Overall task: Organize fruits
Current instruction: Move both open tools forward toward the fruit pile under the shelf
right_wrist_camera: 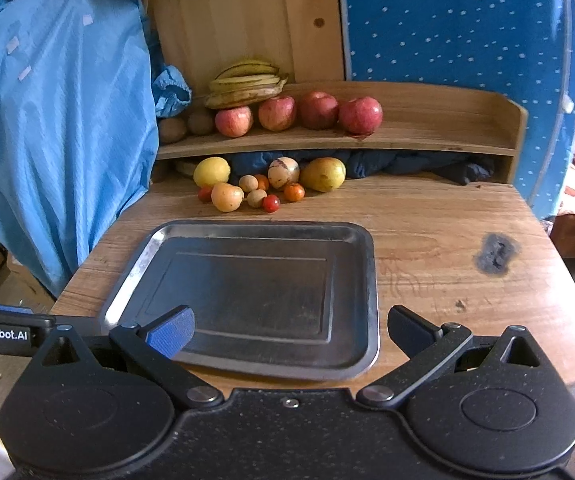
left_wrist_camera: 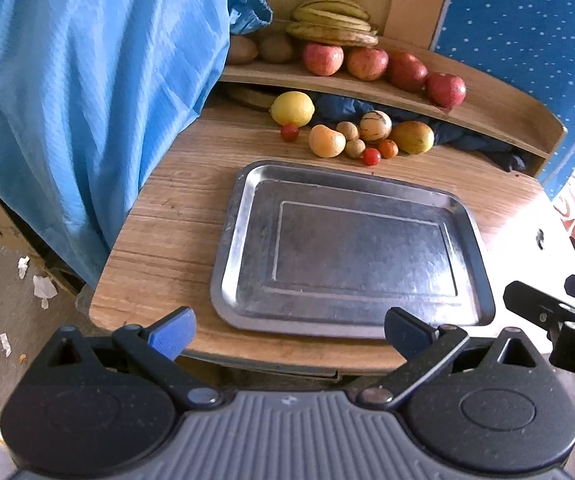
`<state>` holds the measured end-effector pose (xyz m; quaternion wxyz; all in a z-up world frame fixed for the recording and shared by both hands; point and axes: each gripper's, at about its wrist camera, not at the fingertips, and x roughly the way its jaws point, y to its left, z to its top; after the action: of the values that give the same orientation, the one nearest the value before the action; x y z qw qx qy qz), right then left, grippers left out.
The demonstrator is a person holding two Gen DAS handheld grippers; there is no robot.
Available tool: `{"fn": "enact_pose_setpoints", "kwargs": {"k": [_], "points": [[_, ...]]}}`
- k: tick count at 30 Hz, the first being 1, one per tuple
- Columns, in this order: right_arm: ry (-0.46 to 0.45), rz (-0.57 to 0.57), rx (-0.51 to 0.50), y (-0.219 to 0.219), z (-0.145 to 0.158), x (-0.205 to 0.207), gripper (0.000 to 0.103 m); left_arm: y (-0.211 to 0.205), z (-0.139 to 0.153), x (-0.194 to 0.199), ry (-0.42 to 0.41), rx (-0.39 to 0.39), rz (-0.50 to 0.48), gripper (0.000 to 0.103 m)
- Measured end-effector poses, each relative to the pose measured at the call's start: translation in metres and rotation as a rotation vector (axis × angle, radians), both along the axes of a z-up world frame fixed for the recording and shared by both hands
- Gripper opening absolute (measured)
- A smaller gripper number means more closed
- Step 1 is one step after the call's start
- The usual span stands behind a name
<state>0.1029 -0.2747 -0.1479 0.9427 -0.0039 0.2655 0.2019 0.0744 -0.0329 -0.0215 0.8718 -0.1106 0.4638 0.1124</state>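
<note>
A wooden surface (right_wrist_camera: 427,216) fills both views, with a blue cloth (right_wrist_camera: 55,128) hanging along its left side and a dotted blue panel (right_wrist_camera: 459,20) standing behind on the right. A low wooden shelf (right_wrist_camera: 427,128) runs along the back edge, dark fabric (right_wrist_camera: 407,164) stuffed beneath it. A metal tray (right_wrist_camera: 255,292) lies bare in the middle of the surface, nearest the cameras. On the shelf sits a bunch of bananas (right_wrist_camera: 247,84), with four red apples (right_wrist_camera: 299,114) in a row in front and to its right, and two brown fruits (right_wrist_camera: 187,126) to the left. Below, on the surface between shelf and tray, loose fruit is clustered: a lemon (right_wrist_camera: 211,171), a yellow-green mango (right_wrist_camera: 323,174), a pale striped round fruit (right_wrist_camera: 283,172), an orange-yellow fruit (right_wrist_camera: 227,197), two small tan balls (right_wrist_camera: 252,190), small orange fruits (right_wrist_camera: 293,192) and red tomatoes (right_wrist_camera: 271,203). None of it touches the tray. The left gripper (left_wrist_camera: 287,332) hovers at the tray's near edge, jaws spread wide and holding nothing. The right gripper (right_wrist_camera: 289,330) hovers beside it over the same edge, also spread wide and free.
</note>
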Motion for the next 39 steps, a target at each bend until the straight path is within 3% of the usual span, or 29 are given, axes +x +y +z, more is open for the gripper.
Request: {"fn": "enact_pose_setpoints", "kwargs": {"k": [13,21,28,39], "points": [[-0.01,0.118,-0.037,-0.021,0.007,0.076,0.103,-0.018,-0.005,0.049,0.044,-0.003,0.124,0.102],[-0.013,0.199,-0.017,-0.029,0.011,0.098,0.103,-0.021,-0.004,0.061,0.069,0.005,0.175,0.102],[0.035,0.236,-0.003,-0.022,0.004,0.101,0.103,0.006,-0.003,0.066,0.08,-0.024,0.224,0.102],[0.064,0.156,-0.009,0.004,0.004,0.121,0.102,0.05,-0.01,0.119,0.079,-0.02,0.136,0.102]]}}
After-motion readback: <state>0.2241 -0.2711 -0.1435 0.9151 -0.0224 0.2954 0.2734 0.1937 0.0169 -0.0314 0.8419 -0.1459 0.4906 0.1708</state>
